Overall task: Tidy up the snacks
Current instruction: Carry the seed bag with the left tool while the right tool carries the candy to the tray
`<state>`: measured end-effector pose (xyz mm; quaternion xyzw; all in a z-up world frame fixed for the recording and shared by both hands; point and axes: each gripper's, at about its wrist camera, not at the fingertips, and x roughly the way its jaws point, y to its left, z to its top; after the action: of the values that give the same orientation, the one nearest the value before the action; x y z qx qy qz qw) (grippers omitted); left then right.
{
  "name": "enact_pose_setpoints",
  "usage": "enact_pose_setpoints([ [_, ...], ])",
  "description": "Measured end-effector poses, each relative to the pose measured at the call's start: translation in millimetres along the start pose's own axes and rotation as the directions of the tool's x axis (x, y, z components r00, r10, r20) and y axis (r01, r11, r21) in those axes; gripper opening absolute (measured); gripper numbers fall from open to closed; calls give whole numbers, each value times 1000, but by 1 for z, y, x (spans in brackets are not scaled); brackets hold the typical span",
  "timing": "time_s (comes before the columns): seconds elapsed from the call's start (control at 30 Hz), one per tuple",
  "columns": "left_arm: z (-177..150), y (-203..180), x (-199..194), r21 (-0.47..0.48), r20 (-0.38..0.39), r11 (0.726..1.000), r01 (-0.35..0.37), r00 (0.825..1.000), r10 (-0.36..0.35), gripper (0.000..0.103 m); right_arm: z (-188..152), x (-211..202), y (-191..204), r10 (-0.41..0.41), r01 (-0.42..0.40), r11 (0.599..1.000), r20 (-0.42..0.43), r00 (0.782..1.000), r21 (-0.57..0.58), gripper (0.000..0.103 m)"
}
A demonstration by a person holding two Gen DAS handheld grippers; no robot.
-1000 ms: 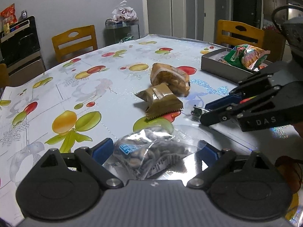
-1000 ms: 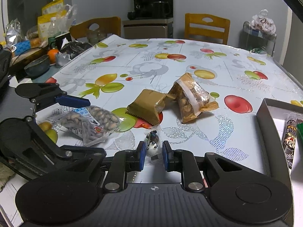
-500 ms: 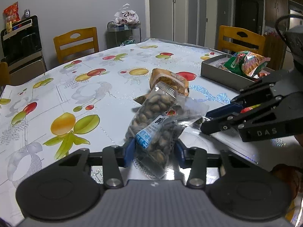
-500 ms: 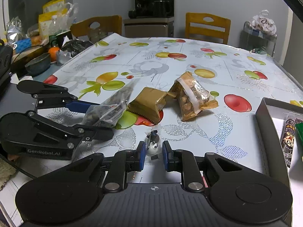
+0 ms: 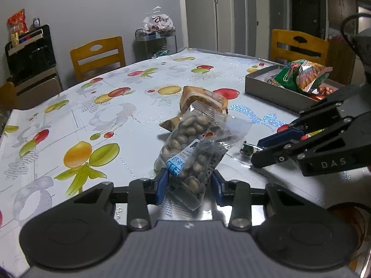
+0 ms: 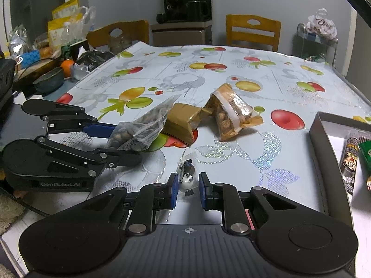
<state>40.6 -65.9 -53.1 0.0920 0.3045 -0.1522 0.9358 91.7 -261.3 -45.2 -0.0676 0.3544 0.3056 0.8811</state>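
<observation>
Two chairs (image 6: 253, 31) behind fruit-print tablecloth (image 6: 231, 69); left claw (image 5: 187, 183) clamps nut bag (image 5: 194, 148); right claw (image 6: 188, 190) parted around small candy (image 6: 186, 173).

Two grippers: the left gripper (image 5: 189, 186) and the right gripper (image 6: 188, 191). Loose snack packets outside the tray number four — one clear bag of nuts (image 5: 194, 146), one gold-brown packet (image 6: 182, 121), one clear-and-orange bag (image 6: 231, 113) at about 1 o'clock from it, and one small wrapped candy (image 6: 186, 173). One grey tray (image 6: 321, 139) — at least three packets show inside it. Two wooden chairs (image 6: 252, 32) stand at the tabletop's (image 6: 208, 69) far edge.
</observation>
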Motion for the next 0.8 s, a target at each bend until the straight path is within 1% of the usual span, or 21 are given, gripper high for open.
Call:
enact_pose_setpoints([
  [0.23, 1, -24, -4, 15, -29, 996, -91, 995, 91, 37, -9, -12, -14, 7, -7, 1000, 3, 1000, 10, 21],
  [0.33, 2, -31, -4, 22, -30, 995, -99, 995, 100, 37, -11, -13, -17, 13, -14, 1000, 7, 1000, 5, 21],
  [0.4, 2, -35, -3, 38, -22, 992, -122, 992, 123, 37, -11, -13, -17, 20, -20, 1000, 10, 1000, -3, 21],
  [0.5, 2, -35, -2, 39, -18, 988, -149, 989, 149, 44, -12, -12, -17, 22, -22, 1000, 16, 1000, -14, 22],
  [0.53, 3, -35, -3, 39, -14, 987, -155, 988, 155, 49, -12, -12, -17, 26, -26, 1000, 17, 1000, -16, 25],
  [0.57, 3, -35, -3, 42, -9, 986, -163, 987, 163, 55, -12, -12, -17, 31, -30, 999, 18, 999, -18, 26],
  [0.6, 3, -35, -3, 48, -3, 984, -170, 985, 171, 59, -13, -12, -18, 34, -34, 999, 19, 999, -18, 31],
  [0.63, 3, -37, -4, 57, 9, 983, -177, 984, 177, 65, -13, -12, -17, 37, -36, 999, 21, 999, -21, 35],
  [0.67, 3, -39, -4, 71, 23, 980, -184, 983, 182, 70, -13, -11, -17, 38, -37, 999, 22, 999, -24, 36],
  [0.8, 9, -48, 1, 137, 53, 966, -219, 976, 213, 71, -11, -9, -14, 27, -26, 998, 28, 999, -49, 38],
])
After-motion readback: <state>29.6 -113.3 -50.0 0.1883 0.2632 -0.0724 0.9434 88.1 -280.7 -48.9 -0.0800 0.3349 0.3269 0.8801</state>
